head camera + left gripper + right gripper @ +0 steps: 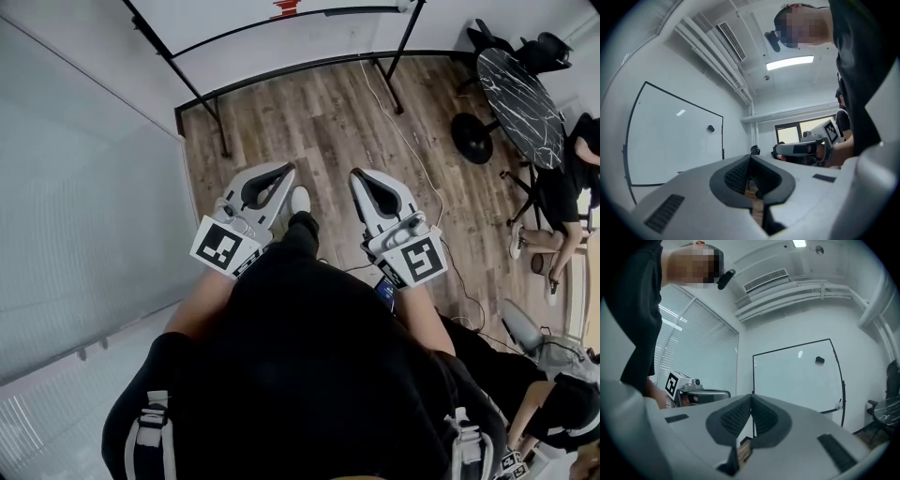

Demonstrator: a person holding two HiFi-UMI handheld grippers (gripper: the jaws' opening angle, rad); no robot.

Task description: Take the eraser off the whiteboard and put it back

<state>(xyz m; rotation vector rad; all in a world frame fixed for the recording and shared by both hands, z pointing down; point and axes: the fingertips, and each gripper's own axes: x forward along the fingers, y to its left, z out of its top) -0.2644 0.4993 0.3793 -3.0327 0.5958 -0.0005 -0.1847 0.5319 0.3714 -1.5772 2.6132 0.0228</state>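
Starting position: left gripper (287, 171) and right gripper (357, 176) held level, jaws closed on nothing. The eraser (820, 360), probably that dark spot, sits high on the whiteboard (792, 380), well apart. Next: approach, open one pair.

I see both claws in pale grey, the left claw (287, 172) and the right claw (357, 176), each with black ribbed pads inside. Each one has a marker cube (225, 247) with black and white squares. The floor (319, 122) is brown wood with a plank pattern. The whiteboard (797, 376) is white with a thin black frame, and the eraser (820, 360) is black. The round table (520, 98) is black with white veins, like marble. The blinds (703, 348) are pale grey with fine lines.
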